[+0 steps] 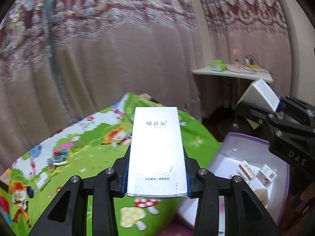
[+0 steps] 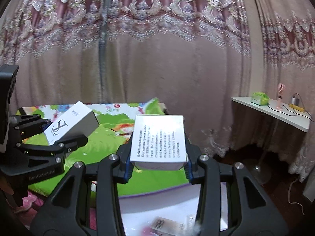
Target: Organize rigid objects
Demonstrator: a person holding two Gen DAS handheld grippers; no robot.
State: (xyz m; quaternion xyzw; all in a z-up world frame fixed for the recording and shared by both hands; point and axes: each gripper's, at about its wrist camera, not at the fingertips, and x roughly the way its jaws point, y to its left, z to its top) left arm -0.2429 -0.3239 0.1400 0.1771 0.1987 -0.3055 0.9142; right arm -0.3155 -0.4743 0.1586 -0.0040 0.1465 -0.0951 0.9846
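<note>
My left gripper is shut on a tall silver-white box with Chinese lettering, held above the cartoon mat. It shows in the right wrist view holding the same box. My right gripper is shut on a white box with English text, held over the purple-edged white tray. In the left wrist view the right gripper holds that box above the tray, which contains several small boxes.
A bright green cartoon mat covers the surface. A white side table at the right carries a green box, a pink fan and cables. Patterned curtains hang behind. A round stand base sits on the dark floor.
</note>
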